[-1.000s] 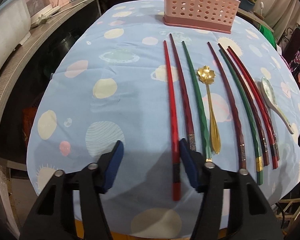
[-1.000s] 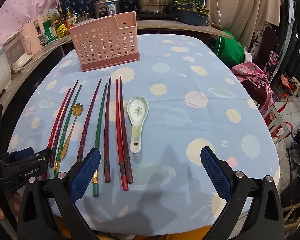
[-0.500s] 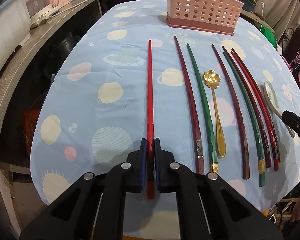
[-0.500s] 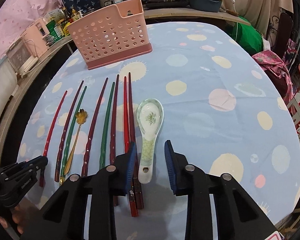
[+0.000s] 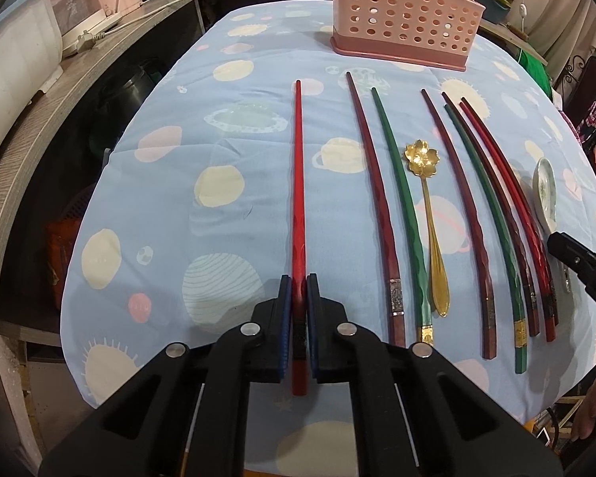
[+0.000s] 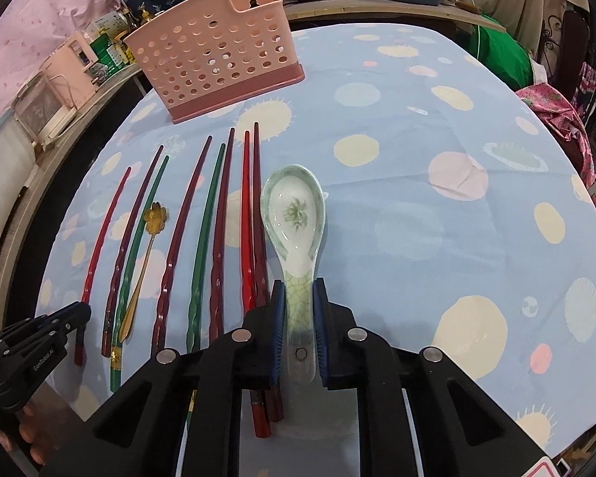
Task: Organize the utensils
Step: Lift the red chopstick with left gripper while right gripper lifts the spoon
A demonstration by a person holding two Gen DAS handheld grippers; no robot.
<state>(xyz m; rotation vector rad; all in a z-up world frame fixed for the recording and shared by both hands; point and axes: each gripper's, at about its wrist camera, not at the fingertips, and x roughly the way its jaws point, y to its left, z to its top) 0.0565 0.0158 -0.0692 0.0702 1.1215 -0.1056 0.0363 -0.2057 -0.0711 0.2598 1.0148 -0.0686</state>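
Note:
My left gripper (image 5: 299, 282) is shut on the thick end of a bright red chopstick (image 5: 298, 179), which lies on the blue tablecloth apart from the rest. To its right lie several dark red, green and red chopsticks (image 5: 393, 206) and a gold flower spoon (image 5: 427, 198). The jaws of my right gripper (image 6: 298, 286) are closing, and the pads press both sides of the crackled handle of the white-green ceramic spoon (image 6: 294, 214). A pink perforated utensil holder (image 6: 214, 55) stands upright at the far end of the row.
The blue spotted tablecloth (image 6: 437, 238) shows bare to the right of the spoon. A wooden counter (image 5: 20, 127) with appliances curves along the left. Pots stand behind the holder. A chair with pink cloth (image 6: 548, 107) is at the right. The table's near edge lies just under both grippers.
Both grippers stood open a second ago. The left one shut on the red chopstick, now apart from the row. The right one came down over the spoon handle and closed onto it.

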